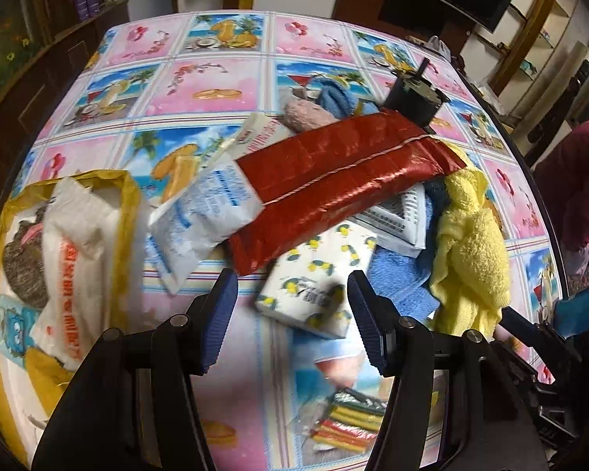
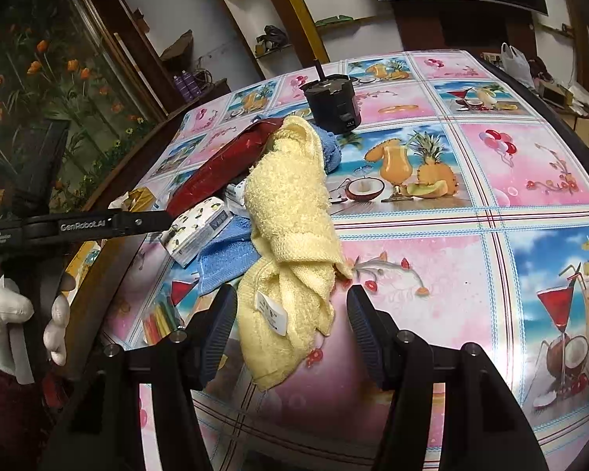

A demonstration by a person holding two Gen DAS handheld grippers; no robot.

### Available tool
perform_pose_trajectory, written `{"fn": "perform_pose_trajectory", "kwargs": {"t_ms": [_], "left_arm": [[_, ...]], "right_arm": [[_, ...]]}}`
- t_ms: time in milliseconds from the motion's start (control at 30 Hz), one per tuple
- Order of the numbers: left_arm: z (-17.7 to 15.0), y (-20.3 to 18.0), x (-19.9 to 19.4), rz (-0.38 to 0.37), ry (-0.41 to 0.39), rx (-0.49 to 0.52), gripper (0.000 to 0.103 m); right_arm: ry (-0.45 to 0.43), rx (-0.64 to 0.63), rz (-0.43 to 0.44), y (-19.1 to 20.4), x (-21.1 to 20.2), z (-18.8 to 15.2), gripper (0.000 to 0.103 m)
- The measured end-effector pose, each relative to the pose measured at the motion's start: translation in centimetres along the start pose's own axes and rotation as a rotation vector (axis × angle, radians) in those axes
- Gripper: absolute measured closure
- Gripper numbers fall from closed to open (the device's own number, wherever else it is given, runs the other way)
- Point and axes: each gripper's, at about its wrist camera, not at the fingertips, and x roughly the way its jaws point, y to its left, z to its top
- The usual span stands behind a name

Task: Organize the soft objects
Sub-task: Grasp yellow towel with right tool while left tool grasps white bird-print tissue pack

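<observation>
My left gripper point(image 1: 292, 322) is open and empty, just in front of a lemon-print tissue pack point(image 1: 318, 278). Behind it a red tissue pack point(image 1: 333, 180) lies across a white-and-blue pack point(image 1: 204, 212). A yellow towel point(image 1: 471, 243) and a blue towel point(image 1: 396, 274) lie to the right. My right gripper point(image 2: 290, 329) is open, its jaws on either side of the near end of the yellow towel point(image 2: 290, 219), not closed on it. The blue towel point(image 2: 224, 255), lemon pack point(image 2: 200, 227) and red pack point(image 2: 224, 165) show to its left.
A yellow-rimmed bag point(image 1: 59, 243) with a white tissue pack point(image 1: 74, 259) lies at the left. A black cylindrical device point(image 2: 333, 106) stands at the back. Pink and blue cloths point(image 1: 322, 106) lie behind the red pack. A small striped packet point(image 1: 349, 424) lies near the front.
</observation>
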Motion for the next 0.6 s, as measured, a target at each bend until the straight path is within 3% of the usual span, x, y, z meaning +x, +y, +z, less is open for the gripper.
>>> {"fn": "perform_pose_trajectory", "kwargs": {"t_ms": [133,200,300,367,600], "left_arm": [[0.4,-1.8,2.3,0.099,-0.004,0.088,0.026],[0.5,-2.2,3.5,0.14,0.015,0.114,0.025],[0.1,-1.9,3.7,0.128,-0.004,0.125,0.024],[-0.3,-1.6,3.3,0.11,-0.005,0.112,0.037],[-3.3,-0.2,0.4,-0.036,-0.027,-0.001,0.05]], "right_arm": [[0.018,0.004,0.002,-0.1,0.3,-0.1,0.045],[0.022,0.007,0.002,-0.2,0.3,0.0,0.045],[0.024,0.012,0.003,-0.3,0.3,0.0,0.045],[0.025,0.015,0.004,-0.3,0.3,0.0,0.045],[0.04,0.034,0.0,-0.7,0.5,0.0,0.045]]}}
